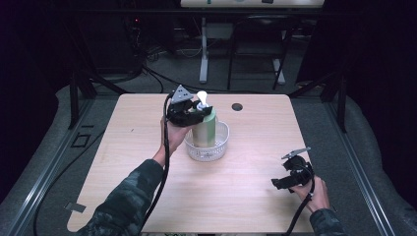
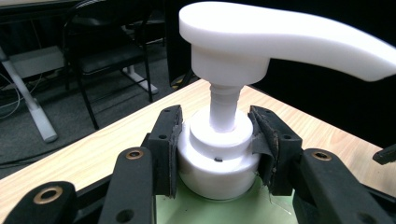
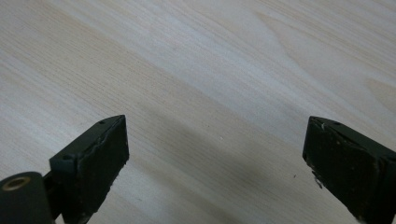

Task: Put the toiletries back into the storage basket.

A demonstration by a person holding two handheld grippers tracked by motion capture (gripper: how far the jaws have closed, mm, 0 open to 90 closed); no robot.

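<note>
1. The pump bottle [image 1: 205, 129], pale green with a white pump head, stands upright inside a white basket [image 1: 222, 146] near the middle of the wooden table [image 1: 147, 123].
2. The left gripper [image 1: 189, 114] is at the top of the bottle, on its left side as the high view shows it. The person's left hand [image 1: 173, 137] carries the gripper from below, and a cable trails down along the sleeve.
3. In the left gripper view the left gripper [image 2: 217, 144] has its two black jaws closed on the white collar [image 2: 217, 161] at the neck of the bottle. Both pads [image 2: 172, 140] press against the collar's sides, one on each side. The grip is firm and the jaws stand only as far apart as the collar is wide.
4. The pump head [image 2: 280, 37] rises above the jaws on its thin stem, with the spout reaching out to the right of that view. The green shoulder of the bottle shows just beneath the collar.
5. The right gripper [image 1: 287, 181] is well apart from the bottle, low over the table near its right front corner, held in the right hand [image 1: 318, 194].
6. In the right gripper view the right gripper [image 3: 215, 163] has its jaws spread wide with nothing between them. Bare table top lies under and beyond them.
</note>
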